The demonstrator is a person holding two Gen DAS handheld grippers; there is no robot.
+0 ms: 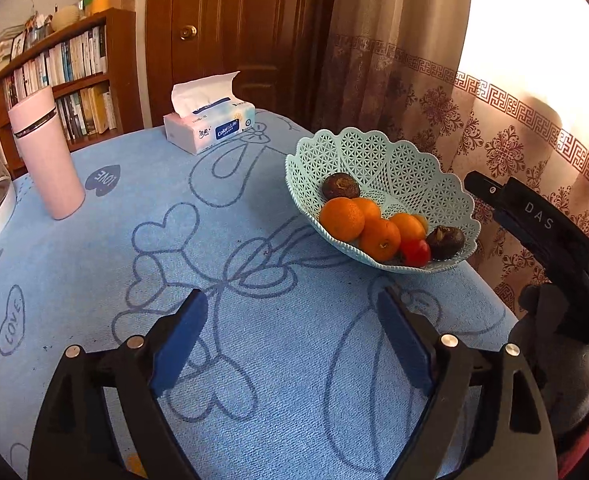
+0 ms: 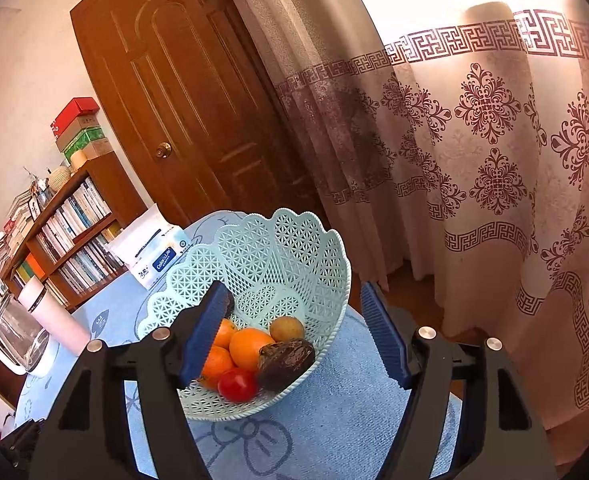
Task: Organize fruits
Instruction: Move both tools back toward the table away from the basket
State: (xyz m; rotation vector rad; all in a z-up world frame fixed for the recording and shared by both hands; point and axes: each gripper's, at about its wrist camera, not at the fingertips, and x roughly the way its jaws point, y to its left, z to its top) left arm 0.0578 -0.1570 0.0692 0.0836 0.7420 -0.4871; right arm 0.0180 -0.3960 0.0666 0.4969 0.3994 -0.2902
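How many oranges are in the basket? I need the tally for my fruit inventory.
4 visible in the basket: one at the left front, one behind it, one in the middle, one to its right. Others may hide underneath.

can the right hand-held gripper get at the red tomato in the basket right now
Probably yes. The right hand-held gripper is open and empty just above the basket, and the tomato lies uncovered at the near rim, though oranges crowd it.
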